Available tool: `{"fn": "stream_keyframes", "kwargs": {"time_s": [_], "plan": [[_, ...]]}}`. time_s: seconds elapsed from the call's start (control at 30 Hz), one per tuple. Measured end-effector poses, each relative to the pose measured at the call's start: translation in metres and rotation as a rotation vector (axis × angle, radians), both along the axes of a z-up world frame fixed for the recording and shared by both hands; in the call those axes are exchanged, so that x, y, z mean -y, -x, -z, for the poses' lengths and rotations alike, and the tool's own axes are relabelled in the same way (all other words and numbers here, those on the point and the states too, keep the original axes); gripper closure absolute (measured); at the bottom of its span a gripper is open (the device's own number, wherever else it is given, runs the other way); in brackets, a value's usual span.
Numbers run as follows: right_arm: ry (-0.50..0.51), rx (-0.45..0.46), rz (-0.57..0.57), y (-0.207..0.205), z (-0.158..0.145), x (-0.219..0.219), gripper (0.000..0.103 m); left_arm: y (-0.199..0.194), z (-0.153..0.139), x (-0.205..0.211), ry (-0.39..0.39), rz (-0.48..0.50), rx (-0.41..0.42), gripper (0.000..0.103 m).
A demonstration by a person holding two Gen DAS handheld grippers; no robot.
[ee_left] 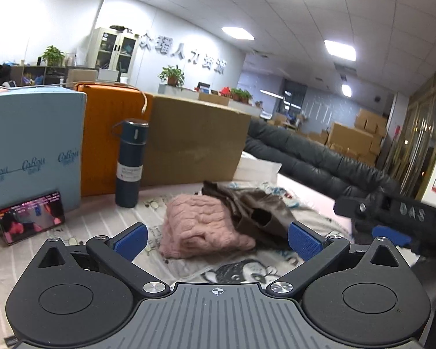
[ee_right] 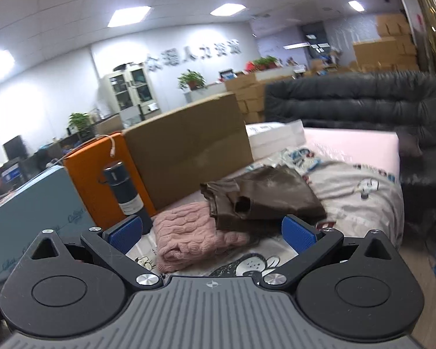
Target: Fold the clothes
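Both fingers (ee_left: 130,240) (ee_right: 124,232) wide; flask (ee_left: 130,163), boxes (ee_left: 194,139) crowd behind sweater (ee_left: 200,226).

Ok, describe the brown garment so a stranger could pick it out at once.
Start at the big cardboard box behind the cartoon-print sheet. In front of it lie two garments. The brown garment is the smooth, dark, crumpled one draped partly over the pink knit sweater.

A: Where do the clothes lie?
B: Mid-bed (ee_left: 316,203). The sweater (ee_left: 200,226) sits left; the other garment (ee_left: 255,203) overlaps its right side.
A: And behind?
B: The flask (ee_left: 129,163) stands before the boxes (ee_left: 194,139) at the far edge; the phone (ee_left: 32,216) leans far left.
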State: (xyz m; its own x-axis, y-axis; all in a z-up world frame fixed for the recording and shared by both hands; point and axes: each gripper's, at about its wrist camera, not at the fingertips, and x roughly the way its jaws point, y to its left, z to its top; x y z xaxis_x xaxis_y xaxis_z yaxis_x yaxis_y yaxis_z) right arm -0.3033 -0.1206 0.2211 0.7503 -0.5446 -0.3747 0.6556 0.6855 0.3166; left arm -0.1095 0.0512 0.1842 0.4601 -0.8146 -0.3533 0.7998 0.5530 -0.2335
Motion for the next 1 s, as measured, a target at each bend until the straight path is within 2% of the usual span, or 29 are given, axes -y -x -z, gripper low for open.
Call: {"fn": "stream_keyframes", "kwargs": {"time_s": [0.2,0.5,0.63,1.0], "plan": [[-0.035,-0.051,-0.045,-0.032,0.018,0.004,0.000,-0.020,0.011,-0.002,-0.025,-0.027,-0.017,0.000],[-0.122,-0.086,-0.015,-0.055,0.033,0.013,0.000,-0.032,0.018,0.003,-0.075,-0.022,-0.015,0.000],[-0.140,-0.093,-0.007,-0.059,0.038,0.014,0.000,-0.030,0.017,0.001,-0.048,-0.030,0.011,0.000],[-0.140,-0.096,-0.074,-0.068,0.042,0.010,0.000,-0.021,0.016,-0.009,-0.049,-0.105,0.059,0.000]]}}
